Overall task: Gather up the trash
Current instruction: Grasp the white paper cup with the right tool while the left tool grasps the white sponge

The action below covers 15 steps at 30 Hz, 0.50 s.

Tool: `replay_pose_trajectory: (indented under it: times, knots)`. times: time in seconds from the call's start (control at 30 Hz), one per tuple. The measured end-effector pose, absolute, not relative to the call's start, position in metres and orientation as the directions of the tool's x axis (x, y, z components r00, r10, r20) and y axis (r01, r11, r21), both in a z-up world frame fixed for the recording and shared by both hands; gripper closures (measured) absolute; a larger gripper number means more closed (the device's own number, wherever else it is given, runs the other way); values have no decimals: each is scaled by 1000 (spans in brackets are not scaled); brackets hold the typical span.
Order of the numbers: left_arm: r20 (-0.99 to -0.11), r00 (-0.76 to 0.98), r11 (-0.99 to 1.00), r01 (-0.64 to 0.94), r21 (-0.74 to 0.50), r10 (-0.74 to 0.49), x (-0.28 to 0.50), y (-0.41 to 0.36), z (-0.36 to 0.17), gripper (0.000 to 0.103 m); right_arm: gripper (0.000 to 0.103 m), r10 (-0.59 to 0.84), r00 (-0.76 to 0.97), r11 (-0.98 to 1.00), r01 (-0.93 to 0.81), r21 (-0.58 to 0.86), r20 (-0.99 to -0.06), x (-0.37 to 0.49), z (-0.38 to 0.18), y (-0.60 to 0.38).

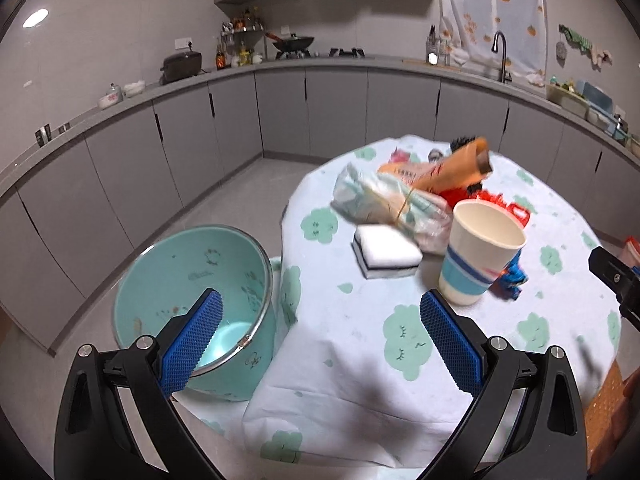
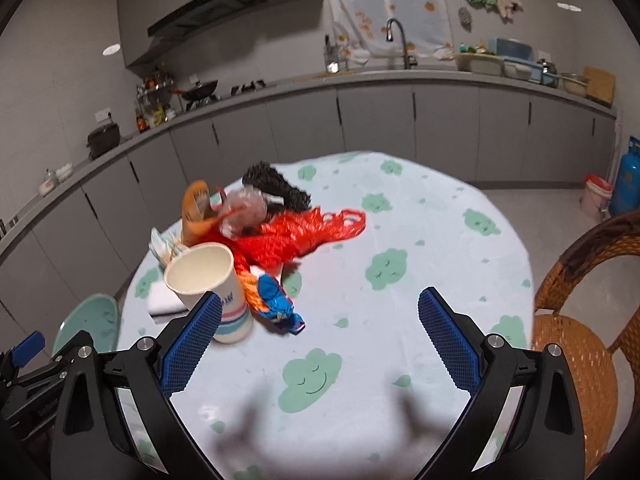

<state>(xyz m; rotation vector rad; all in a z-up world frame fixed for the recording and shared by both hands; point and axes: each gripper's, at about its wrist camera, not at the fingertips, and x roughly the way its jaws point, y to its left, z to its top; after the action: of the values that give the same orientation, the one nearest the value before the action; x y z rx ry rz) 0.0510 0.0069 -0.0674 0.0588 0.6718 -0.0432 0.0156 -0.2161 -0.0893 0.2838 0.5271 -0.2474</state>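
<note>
Approach step, nothing grabbed. Left gripper (image 1: 320,318) and right gripper (image 2: 320,316) both spread apart, empty. Trash pile (image 2: 280,236) mid-frame on table (image 2: 440,240); bin (image 1: 188,280) lower left. Next: close on paper cup (image 1: 480,248).

Each claw, left (image 1: 320,320) and right (image 2: 320,318), has black arms, silver screws and blue dimpled pads.

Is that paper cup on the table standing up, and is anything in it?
Upright and empty: the paper cup stands on its base, mouth up, its bare inside showing.
</note>
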Motion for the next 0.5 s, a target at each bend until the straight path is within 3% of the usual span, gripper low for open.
replay_pose_trajectory:
  times: [0.07, 0.2, 0.5]
  knots:
    - [-637, 771, 997, 58, 43, -18, 58, 7, -75, 7, 19, -121, 837, 940, 269, 208, -534, 22, -97, -215]
    - [-673, 739, 998, 53, 19, -27, 78, 13, -89, 16, 19, -26, 845, 947, 192, 258, -534, 35, -102, -213]
    - [-701, 713, 1000, 28, 7, -15, 104, 29, -99, 15, 18, 131, 842, 972, -4, 237, -523, 78, -101, -176]
